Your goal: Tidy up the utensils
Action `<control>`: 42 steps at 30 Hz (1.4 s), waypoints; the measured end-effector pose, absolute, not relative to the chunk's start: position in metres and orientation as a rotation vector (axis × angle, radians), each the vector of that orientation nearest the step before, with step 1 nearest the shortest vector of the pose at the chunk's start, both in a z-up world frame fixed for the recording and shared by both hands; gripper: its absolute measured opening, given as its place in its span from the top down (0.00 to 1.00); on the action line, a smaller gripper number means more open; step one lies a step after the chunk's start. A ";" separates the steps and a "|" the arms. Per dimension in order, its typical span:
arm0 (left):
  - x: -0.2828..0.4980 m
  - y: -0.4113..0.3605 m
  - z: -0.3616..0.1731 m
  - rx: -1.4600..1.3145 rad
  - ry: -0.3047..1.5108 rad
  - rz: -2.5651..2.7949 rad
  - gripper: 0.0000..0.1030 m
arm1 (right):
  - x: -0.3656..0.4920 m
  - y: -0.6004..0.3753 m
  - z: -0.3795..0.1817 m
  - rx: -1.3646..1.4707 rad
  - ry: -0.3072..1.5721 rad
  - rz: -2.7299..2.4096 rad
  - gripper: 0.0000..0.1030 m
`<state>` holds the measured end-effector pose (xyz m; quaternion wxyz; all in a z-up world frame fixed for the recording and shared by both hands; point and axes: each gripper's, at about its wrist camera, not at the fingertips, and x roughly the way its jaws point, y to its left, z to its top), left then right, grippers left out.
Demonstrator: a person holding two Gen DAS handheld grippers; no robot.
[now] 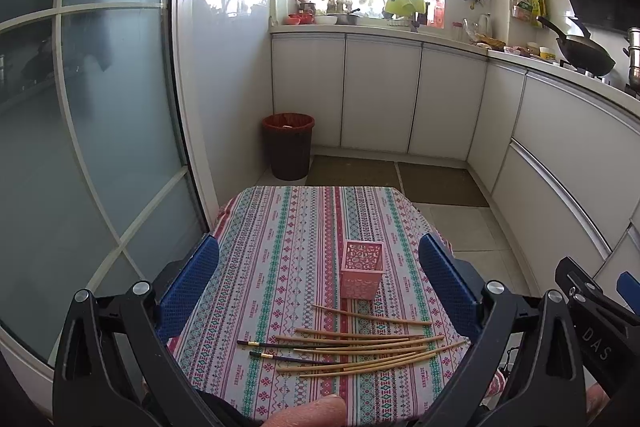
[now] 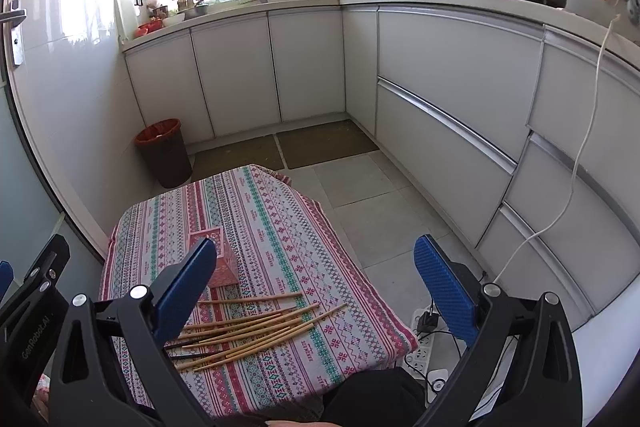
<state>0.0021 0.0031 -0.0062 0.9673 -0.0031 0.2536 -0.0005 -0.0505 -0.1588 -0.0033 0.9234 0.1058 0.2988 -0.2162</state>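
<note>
Several wooden chopsticks [image 1: 360, 347] lie loose in a pile on the patterned tablecloth [image 1: 280, 247], some with dark ends. A pink perforated holder [image 1: 361, 269] stands upright just behind them. My left gripper [image 1: 320, 267] is open and empty, held above the table near the pile. In the right wrist view the chopsticks [image 2: 256, 327] lie at lower left and the holder [image 2: 224, 263] is partly hidden behind the left finger. My right gripper [image 2: 316, 267] is open and empty, above the table's right side.
A dark red bin [image 1: 288, 145] stands on the floor beyond the table. White cabinets [image 1: 380, 95] line the back and right. A power strip [image 2: 424, 347] and white cable [image 2: 580, 155] lie on the floor at right. A glass door [image 1: 100, 107] stands at left.
</note>
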 end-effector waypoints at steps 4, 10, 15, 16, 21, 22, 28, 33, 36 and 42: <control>0.002 0.003 -0.007 -0.004 0.515 -0.001 0.07 | -0.050 -0.159 -0.005 0.219 0.617 -0.442 0.06; 0.003 0.000 -0.005 -0.006 0.523 0.001 0.07 | -0.050 -0.160 -0.007 0.222 0.622 -0.438 0.06; 0.003 0.000 -0.005 -0.005 0.524 0.002 0.07 | -0.050 -0.160 -0.007 0.223 0.623 -0.437 0.06; 0.002 0.000 -0.005 -0.004 0.524 0.002 0.07 | -0.050 -0.160 -0.007 0.223 0.624 -0.437 0.06; 0.003 -0.001 -0.006 -0.002 0.529 0.001 0.07 | -0.049 -0.159 -0.009 0.223 0.630 -0.437 0.06; 0.003 -0.001 -0.007 -0.002 0.531 0.002 0.07 | -0.049 -0.159 -0.009 0.223 0.632 -0.437 0.06; 0.006 0.001 -0.009 -0.008 0.545 0.006 0.07 | -0.048 -0.159 -0.011 0.224 0.637 -0.435 0.06; 0.008 0.001 -0.008 -0.009 0.553 0.004 0.07 | -0.046 -0.160 -0.012 0.226 0.647 -0.431 0.06; 0.009 0.002 -0.009 -0.012 0.557 0.004 0.07 | -0.046 -0.162 -0.013 0.228 0.652 -0.430 0.06; 0.011 0.003 -0.010 -0.013 0.562 0.004 0.07 | -0.046 -0.163 -0.012 0.231 0.655 -0.428 0.06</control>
